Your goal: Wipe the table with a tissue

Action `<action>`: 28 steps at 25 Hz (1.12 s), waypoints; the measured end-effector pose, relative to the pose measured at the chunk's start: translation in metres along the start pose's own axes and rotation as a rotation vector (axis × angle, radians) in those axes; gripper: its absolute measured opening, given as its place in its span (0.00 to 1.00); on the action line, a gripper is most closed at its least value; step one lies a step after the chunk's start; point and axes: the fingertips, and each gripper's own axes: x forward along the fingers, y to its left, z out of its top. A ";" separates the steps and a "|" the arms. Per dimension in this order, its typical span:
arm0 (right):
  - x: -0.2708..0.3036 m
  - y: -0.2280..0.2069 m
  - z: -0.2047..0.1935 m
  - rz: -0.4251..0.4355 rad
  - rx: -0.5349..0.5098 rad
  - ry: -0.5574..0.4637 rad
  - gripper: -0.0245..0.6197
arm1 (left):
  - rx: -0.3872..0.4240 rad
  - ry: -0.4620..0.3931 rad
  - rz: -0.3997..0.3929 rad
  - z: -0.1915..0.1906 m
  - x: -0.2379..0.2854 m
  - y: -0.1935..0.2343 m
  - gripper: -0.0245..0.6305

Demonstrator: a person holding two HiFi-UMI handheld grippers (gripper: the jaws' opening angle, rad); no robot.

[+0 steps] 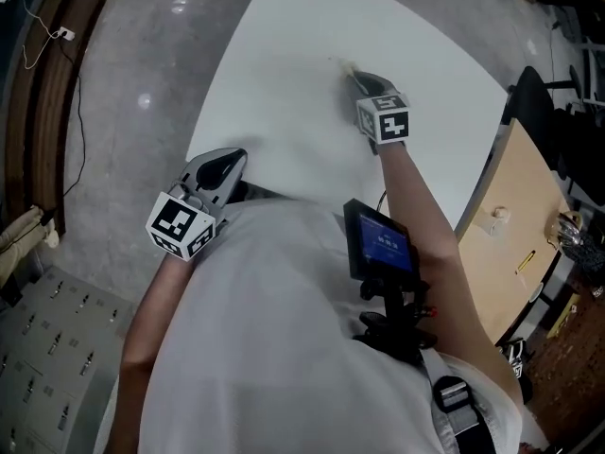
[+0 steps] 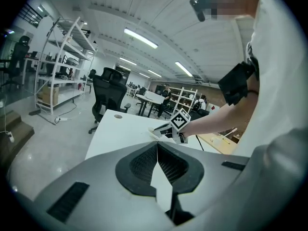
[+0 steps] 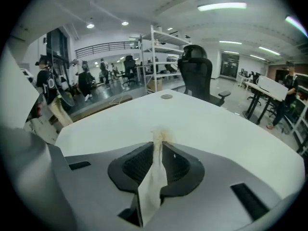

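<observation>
The off-white paper tissue (image 3: pixel 153 177) sits pinched between the closed jaws of the right tool (image 3: pixel 158 141). It runs back through the pads as a folded strip. A short frayed tip, tinged brown, pokes out in front and seems to meet the white rounded surface (image 1: pixel 284 83). In the head view this tool reaches out over the surface towards 12 o'clock. The left tool (image 1: pixel 236 159) hangs at the near edge at about 8 o'clock, its jaws brought together at the tips with nothing seen gripped between them.

The tissue is judged very light, soft and limp. It will crumple and drag instead of pushing, and it could tear or slip out if pressed hard against the surface. The present hold, across the folded body with only a little paper ahead of the pads, looks sensible. A longer free end would flop, and a shorter one would let the pads scrape the surface
</observation>
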 end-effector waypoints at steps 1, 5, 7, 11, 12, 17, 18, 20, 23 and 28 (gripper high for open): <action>0.004 -0.009 0.003 -0.037 0.018 -0.002 0.13 | -0.010 -0.004 0.014 -0.003 -0.004 0.003 0.05; 0.016 -0.037 0.006 -0.137 0.034 0.020 0.13 | -0.042 -0.011 0.062 -0.010 -0.014 0.007 0.05; 0.023 -0.040 0.004 -0.160 0.016 0.054 0.13 | -0.048 -0.015 0.071 -0.011 -0.020 0.009 0.05; 0.024 -0.041 0.004 -0.220 -0.024 0.091 0.13 | -0.048 -0.023 0.089 -0.006 -0.023 0.015 0.05; 0.024 -0.036 0.005 -0.218 -0.030 0.093 0.13 | -0.047 -0.023 0.092 -0.005 -0.023 0.016 0.05; 0.039 0.011 0.013 -0.133 -0.135 0.099 0.13 | -0.034 -0.023 0.084 -0.001 -0.023 0.020 0.05; 0.039 0.018 0.013 -0.111 -0.165 0.098 0.13 | -0.029 -0.024 0.082 0.001 -0.019 0.016 0.05; 0.044 0.042 0.013 -0.055 -0.225 0.099 0.13 | -0.023 -0.025 0.077 0.002 -0.017 0.016 0.05; 0.051 0.087 0.012 0.047 -0.298 0.105 0.13 | -0.017 -0.020 0.071 -0.001 -0.020 0.020 0.05; 0.046 0.140 0.000 0.212 -0.389 0.110 0.13 | -0.016 -0.013 0.057 -0.004 -0.014 0.015 0.05</action>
